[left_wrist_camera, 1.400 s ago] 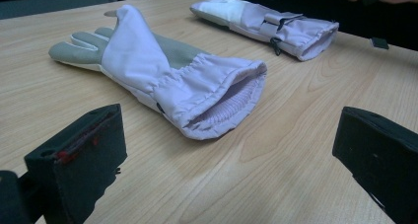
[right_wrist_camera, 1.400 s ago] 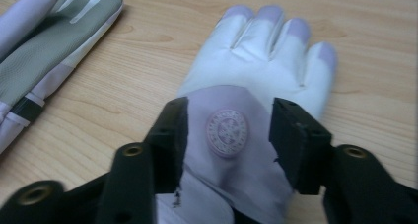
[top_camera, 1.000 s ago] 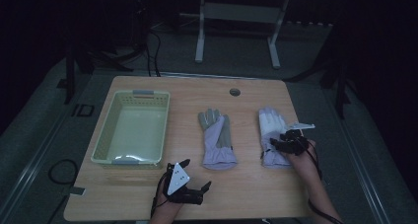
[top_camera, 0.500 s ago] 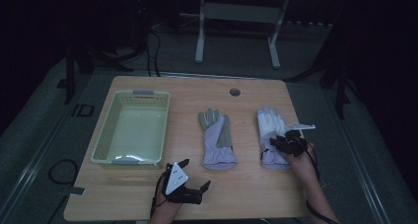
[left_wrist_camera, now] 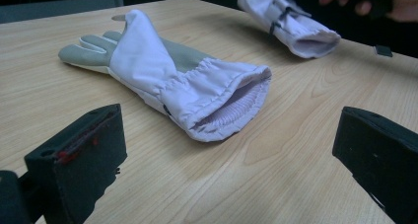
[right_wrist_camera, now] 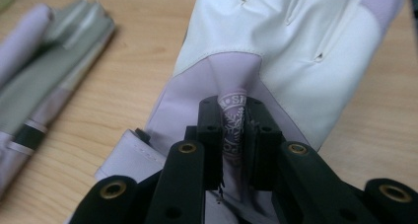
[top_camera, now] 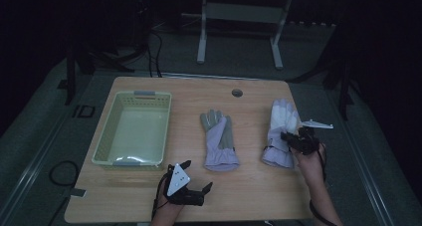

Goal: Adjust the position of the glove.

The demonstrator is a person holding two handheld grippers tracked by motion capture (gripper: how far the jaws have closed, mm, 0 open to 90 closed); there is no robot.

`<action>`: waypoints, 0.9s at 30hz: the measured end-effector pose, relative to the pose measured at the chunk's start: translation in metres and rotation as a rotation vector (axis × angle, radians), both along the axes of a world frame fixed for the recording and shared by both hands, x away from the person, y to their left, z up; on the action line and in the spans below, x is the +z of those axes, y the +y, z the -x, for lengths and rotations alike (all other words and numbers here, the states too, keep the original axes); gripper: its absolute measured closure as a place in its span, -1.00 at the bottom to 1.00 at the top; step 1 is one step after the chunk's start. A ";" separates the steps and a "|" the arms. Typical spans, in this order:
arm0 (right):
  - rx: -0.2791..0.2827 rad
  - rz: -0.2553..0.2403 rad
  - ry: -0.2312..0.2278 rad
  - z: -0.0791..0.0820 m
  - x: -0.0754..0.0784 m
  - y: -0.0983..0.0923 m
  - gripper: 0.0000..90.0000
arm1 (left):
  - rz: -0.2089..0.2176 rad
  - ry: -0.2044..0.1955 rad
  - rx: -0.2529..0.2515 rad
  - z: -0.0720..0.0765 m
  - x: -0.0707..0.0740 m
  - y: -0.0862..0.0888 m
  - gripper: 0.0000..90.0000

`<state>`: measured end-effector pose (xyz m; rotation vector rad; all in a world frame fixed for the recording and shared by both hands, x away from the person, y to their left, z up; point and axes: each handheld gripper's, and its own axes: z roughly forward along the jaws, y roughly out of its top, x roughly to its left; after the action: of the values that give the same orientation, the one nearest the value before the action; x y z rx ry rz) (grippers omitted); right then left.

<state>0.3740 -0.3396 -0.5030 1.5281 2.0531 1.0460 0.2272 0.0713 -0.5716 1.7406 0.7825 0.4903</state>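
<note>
- Our right gripper has just been closing its fingers, and they now pinch a fold of lilac cloth at the back of the right glove, with a printed round mark on the fold between them.
- That glove lies near the right edge of the desk, fingers pointing away from us, with a smooth white leathery upper part, small stitched slits, and soft lilac fabric toward the cuff.
- In the left gripper view its open cuff looks raised a little off the wood, with a thin dark strap across it.
- Our left gripper sits at the near edge of the desk with its fingers released and wide apart, holding nothing; they are blocky black pads, the left one flecked with red.
- Just ahead of it lies the middle glove, flat on the desk, with a grey palm, lilac back and a gathered, elastic cuff whose ribbed lining shows in the open mouth.
- The two gloves are well apart, side by side.
- A pale green plastic basket, rectangular with perforated walls, stands at the left of the desk.
- The desk is light wood-grain with rounded corners and a round cable hole near the far edge.
</note>
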 end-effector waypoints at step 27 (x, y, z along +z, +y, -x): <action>0.112 0.015 -0.109 0.012 0.103 0.124 0.77 | 0.016 0.000 -0.003 0.000 0.000 0.001 -1.00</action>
<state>0.3618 -0.2155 -0.4003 1.3310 2.0863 1.1269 0.2273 0.0726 -0.5718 1.7265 0.7816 0.4806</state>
